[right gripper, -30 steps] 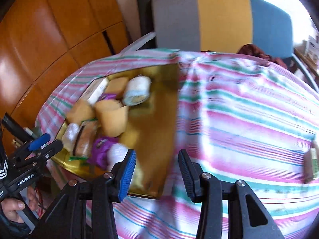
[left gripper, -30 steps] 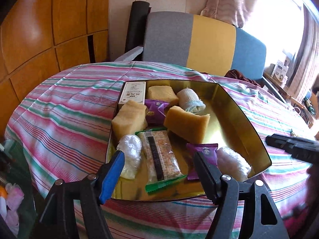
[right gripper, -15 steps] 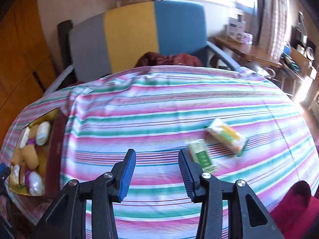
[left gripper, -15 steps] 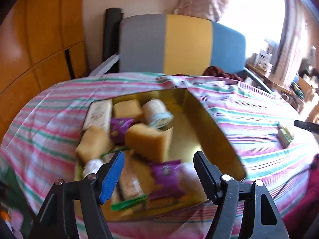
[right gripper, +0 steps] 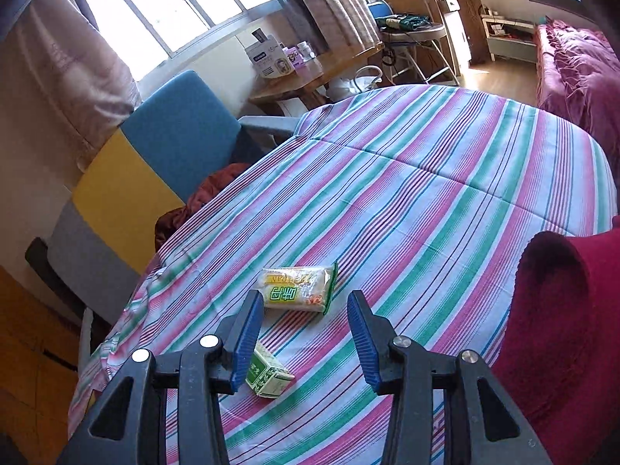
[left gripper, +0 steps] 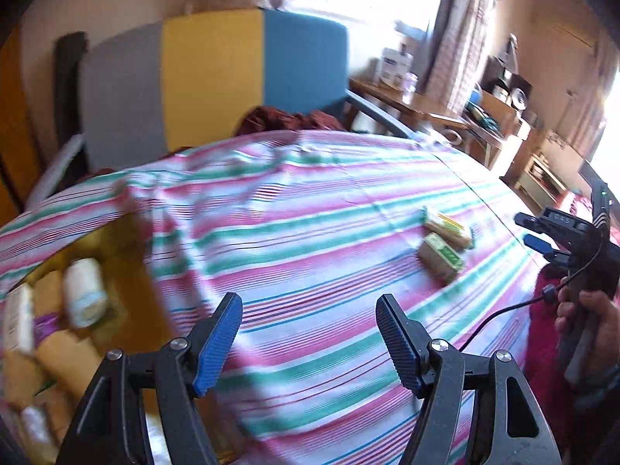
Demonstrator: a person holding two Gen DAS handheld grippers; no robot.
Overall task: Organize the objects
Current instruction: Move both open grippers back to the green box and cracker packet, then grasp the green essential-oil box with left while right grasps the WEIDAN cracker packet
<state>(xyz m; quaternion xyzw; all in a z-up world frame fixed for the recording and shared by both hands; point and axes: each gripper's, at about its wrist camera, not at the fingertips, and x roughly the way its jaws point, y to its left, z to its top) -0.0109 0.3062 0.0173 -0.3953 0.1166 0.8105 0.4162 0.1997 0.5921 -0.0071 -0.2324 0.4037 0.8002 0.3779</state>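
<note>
A yellow-green snack packet (right gripper: 296, 290) and a small green-white box (right gripper: 269, 376) lie on the striped tablecloth (right gripper: 407, 209). My right gripper (right gripper: 302, 339) is open and empty, just above and near them; the box is beside its left finger. In the left wrist view the packet (left gripper: 447, 226) and the box (left gripper: 440, 255) lie at the right. My left gripper (left gripper: 308, 343) is open and empty over the cloth. The gold tray (left gripper: 128, 271) with cakes and wrapped snacks is at the left, blurred. The right gripper (left gripper: 558, 238) shows at the right, hand-held.
A grey, yellow and blue chair (left gripper: 209, 77) stands behind the table with a dark red cloth (right gripper: 201, 197) on its seat. A red cushion (right gripper: 562, 321) is at the table's right edge. A wooden side table (right gripper: 310, 77) with boxes stands beyond.
Both grippers have swung right, away from the gold tray. The right gripper has come close over the packet and the box. Both stay open.
</note>
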